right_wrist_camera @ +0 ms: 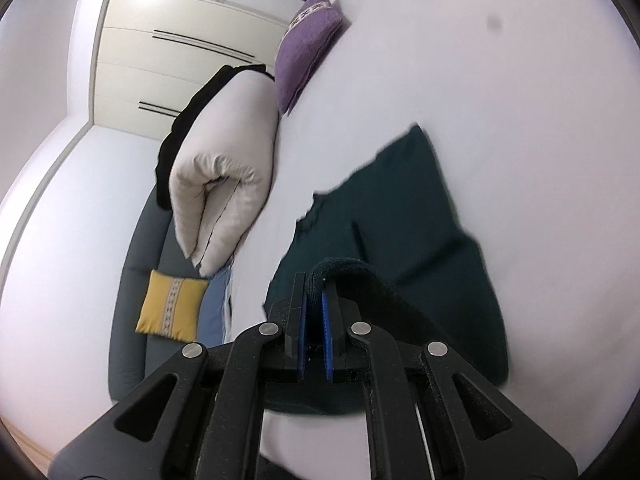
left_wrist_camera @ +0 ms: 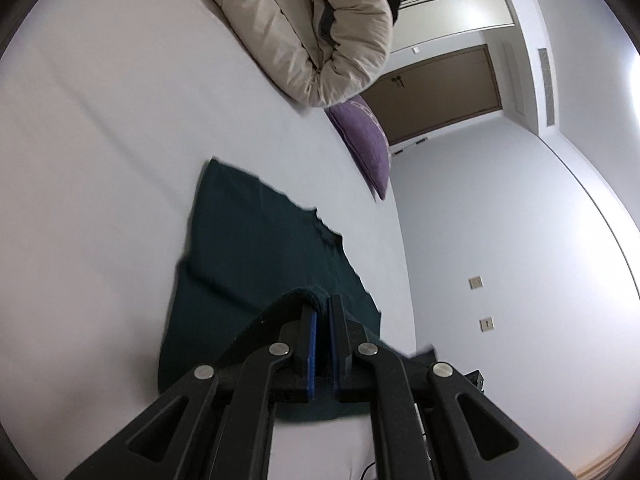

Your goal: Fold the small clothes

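Both claws had a pinch on the dark teal garment, lifting its near edge off the bed

The left claw (left_wrist_camera: 322,312) was pressed together on a rolled fold of the dark teal garment (left_wrist_camera: 256,248), and the right claw (right_wrist_camera: 316,292) was clamped the same way on another bit of that hem (right_wrist_camera: 400,208). The rest of the cloth lay flat on the white bed (left_wrist_camera: 100,140), spread out ahead of both claws and closer to the bed's near edge than its far one. A beige rolled duvet (left_wrist_camera: 304,28) sat near the bed's far edge, with a purple cushion (left_wrist_camera: 366,140) just beside it. From the right wrist you could also see a yellow cushion (right_wrist_camera: 172,308) on a grey bench (right_wrist_camera: 128,320) off the bed's side
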